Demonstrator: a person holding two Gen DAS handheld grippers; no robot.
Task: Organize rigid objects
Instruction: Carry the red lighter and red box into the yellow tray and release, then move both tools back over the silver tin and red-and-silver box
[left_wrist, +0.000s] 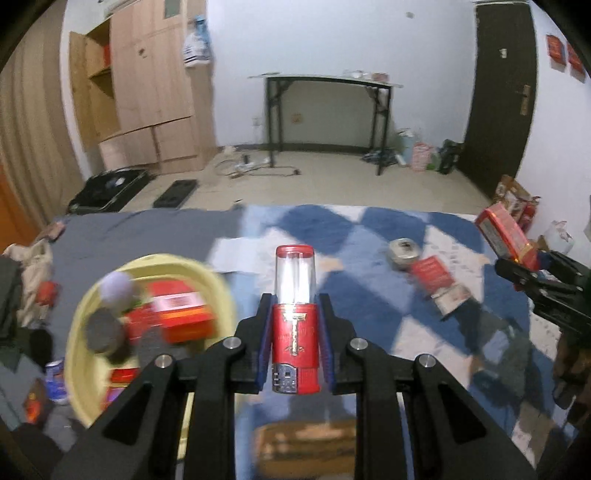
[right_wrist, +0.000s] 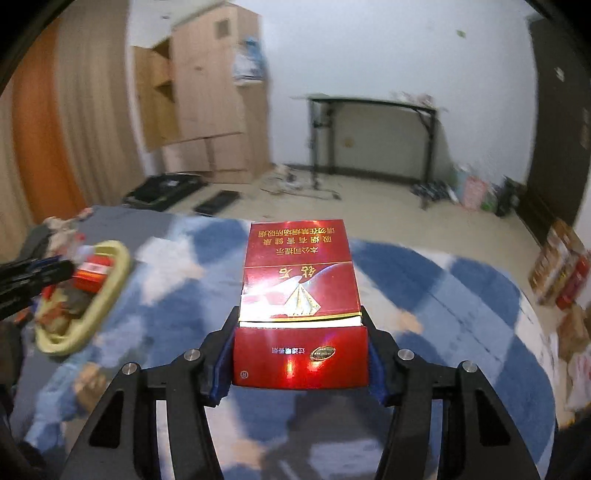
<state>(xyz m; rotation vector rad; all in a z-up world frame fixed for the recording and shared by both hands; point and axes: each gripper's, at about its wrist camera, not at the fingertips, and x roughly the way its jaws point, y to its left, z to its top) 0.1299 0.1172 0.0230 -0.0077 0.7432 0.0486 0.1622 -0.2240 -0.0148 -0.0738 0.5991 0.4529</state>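
My left gripper (left_wrist: 295, 317) is shut on a red lighter (left_wrist: 295, 325) with a clear top, held above the blue and white cloth. To its left stands a yellow basin (left_wrist: 83, 314) with red boxes, a white ball and dark round things inside. My right gripper (right_wrist: 299, 332) is shut on a red cigarette pack (right_wrist: 299, 291), held above the cloth. The right gripper (left_wrist: 532, 271) with its pack (left_wrist: 504, 234) also shows at the right edge of the left wrist view. The basin (right_wrist: 110, 291) and the left gripper (right_wrist: 37, 273) show at the left of the right wrist view.
A metal can (left_wrist: 404, 251) and a red and white box (left_wrist: 439, 282) lie on the cloth at the right. A brown box (left_wrist: 306, 446) lies below my left gripper. Clothes and small cans sit left of the basin. Boxes (right_wrist: 561, 273) stand on the floor at the right.
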